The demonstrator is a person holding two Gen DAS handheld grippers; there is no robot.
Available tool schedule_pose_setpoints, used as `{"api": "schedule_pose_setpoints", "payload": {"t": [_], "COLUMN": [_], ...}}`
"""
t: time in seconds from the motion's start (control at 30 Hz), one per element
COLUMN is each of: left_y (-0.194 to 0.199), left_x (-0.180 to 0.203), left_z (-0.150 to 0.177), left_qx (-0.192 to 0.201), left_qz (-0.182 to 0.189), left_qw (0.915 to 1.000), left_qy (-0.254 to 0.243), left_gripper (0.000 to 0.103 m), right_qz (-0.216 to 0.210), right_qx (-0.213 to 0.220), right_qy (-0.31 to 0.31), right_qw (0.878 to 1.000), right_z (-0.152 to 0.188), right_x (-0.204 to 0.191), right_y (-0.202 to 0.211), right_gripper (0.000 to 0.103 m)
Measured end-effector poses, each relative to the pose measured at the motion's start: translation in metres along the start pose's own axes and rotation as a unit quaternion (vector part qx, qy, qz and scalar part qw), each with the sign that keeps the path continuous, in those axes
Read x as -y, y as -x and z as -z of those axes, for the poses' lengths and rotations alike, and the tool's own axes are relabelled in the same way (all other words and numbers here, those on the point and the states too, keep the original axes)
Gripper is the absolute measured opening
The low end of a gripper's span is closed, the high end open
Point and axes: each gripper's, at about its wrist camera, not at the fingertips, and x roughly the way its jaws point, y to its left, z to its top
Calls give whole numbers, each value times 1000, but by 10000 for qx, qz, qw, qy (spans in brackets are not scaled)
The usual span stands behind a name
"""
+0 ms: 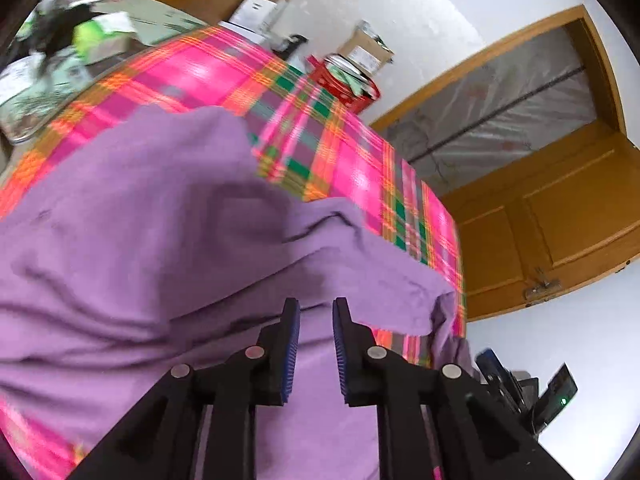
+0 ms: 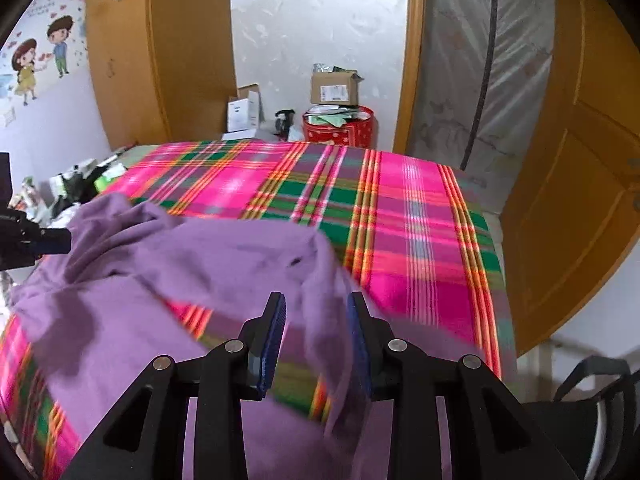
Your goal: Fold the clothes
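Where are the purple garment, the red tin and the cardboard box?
purple garment [image 2: 224, 256]: right wrist view, its rumpled middle.
red tin [image 2: 340, 131]: right wrist view, its front wall.
cardboard box [image 2: 334, 90]: right wrist view, its front face.

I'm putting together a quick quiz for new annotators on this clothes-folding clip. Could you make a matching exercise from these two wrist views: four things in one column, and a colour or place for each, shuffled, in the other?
Things:
1. garment
2. bed cover
3. tin
4. cardboard box

Descriptions:
A. red, against the wall beyond the bed
B. pink, green and orange plaid
C. brown, sitting on top of the tin
D. plain purple, rumpled on the bed

Pairs: 1-D, 2-B, 3-A, 4-C
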Motion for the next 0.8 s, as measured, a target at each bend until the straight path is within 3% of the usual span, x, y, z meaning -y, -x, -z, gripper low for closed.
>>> {"api": "schedule_pose_setpoints", "payload": {"t": [0.23,0.57,0.67,0.8], "left_y": [49,74,78,80], "left_x": [-51,-113,-129,-142], "left_z": [34,73,81,89], "left_qx": [256,416,460,515], "left_qz": [-277,-204,-277,-304], "left_qw": [9990,9941,9917,9890], "left_qy": [241,977,1168,1355], "left_gripper": [18,18,19,19], "right_qz": [-290,-728,-831,-893], "right_qx": [137,-251,-282,-402], "right_qy": [-234,-865,-903,-904], "right_qw": [9992,9933,9920,9911], "right_z": [54,116,128,144], "right_x": [-19,-38,-47,-59], "right_y": [45,49,57,65], "right_gripper": [35,36,50,51]}}
